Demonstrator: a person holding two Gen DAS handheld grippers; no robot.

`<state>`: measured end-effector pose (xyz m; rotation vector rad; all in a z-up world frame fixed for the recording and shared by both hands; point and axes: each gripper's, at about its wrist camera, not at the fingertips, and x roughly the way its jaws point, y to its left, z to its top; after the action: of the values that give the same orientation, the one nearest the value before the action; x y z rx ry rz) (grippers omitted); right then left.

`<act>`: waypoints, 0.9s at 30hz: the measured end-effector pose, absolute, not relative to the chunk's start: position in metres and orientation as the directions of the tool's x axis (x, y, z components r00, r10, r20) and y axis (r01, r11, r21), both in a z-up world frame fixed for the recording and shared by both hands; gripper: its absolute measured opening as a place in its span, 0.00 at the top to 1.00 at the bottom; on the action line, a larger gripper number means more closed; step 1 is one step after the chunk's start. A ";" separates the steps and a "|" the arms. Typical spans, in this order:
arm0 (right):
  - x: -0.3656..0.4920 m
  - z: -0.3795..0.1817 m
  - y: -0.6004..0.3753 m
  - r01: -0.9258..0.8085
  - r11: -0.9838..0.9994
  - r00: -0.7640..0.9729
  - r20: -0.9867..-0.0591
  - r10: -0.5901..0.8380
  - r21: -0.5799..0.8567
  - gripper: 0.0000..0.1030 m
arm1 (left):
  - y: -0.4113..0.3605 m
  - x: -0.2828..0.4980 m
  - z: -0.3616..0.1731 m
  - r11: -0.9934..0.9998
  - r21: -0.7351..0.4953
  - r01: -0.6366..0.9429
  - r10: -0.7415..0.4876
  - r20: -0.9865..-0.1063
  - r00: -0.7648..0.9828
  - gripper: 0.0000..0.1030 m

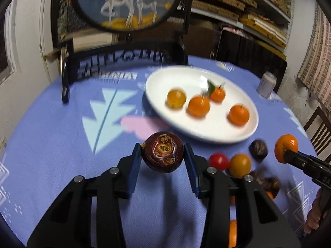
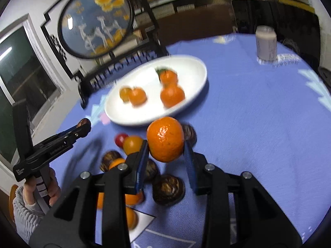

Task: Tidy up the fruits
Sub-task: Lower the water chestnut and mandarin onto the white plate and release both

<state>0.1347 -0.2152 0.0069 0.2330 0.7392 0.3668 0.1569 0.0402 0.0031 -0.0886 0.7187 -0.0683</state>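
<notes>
My left gripper (image 1: 163, 152) is shut on a dark maroon round fruit (image 1: 164, 159), held just above the blue tablecloth. In the right wrist view my right gripper (image 2: 165, 146) is shut on an orange mandarin (image 2: 165, 138), also lifted off the cloth. A white oval plate (image 1: 165, 78) behind them carries several small mandarins. Loose on the cloth between the grippers lie a red tomato (image 1: 218, 161), a yellow-orange one (image 1: 240, 165) and dark fruits (image 2: 168, 189). More orange fruit is partly hidden under my right gripper's fingers.
A round painted screen on a black stand (image 1: 124, 4) rises at the table's back left. A pale jar (image 1: 266, 84) stands at the back right, near a wooden chair (image 1: 318, 132). A white card (image 2: 142, 221) lies near the front edge. Shelves fill the far wall.
</notes>
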 end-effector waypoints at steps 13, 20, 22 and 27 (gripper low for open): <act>0.232 0.045 -0.176 -0.297 0.917 0.691 -0.603 0.399 0.266 0.66 | 0.004 0.255 0.044 0.992 -0.096 0.083 -0.125 -0.623 0.772 0.59; 0.272 0.014 -0.145 -0.355 0.915 0.632 -0.672 0.385 0.190 0.66 | 0.011 0.317 0.016 0.990 -0.131 0.059 -0.132 -0.676 0.725 0.59; 0.276 0.008 -0.141 -0.360 0.915 0.624 -0.682 0.381 0.182 0.66 | 0.010 0.325 0.009 0.990 -0.126 0.063 -0.133 -0.687 0.715 0.59; 0.278 0.005 -0.142 -0.359 0.916 0.632 -0.676 0.379 0.178 0.46 | 0.006 0.331 0.001 0.986 -0.145 0.085 -0.163 -0.709 0.686 0.59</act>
<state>0.2777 -0.1416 0.0053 0.0276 0.7795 0.4222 0.3310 0.0056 0.0011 -0.1030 0.8028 -0.1390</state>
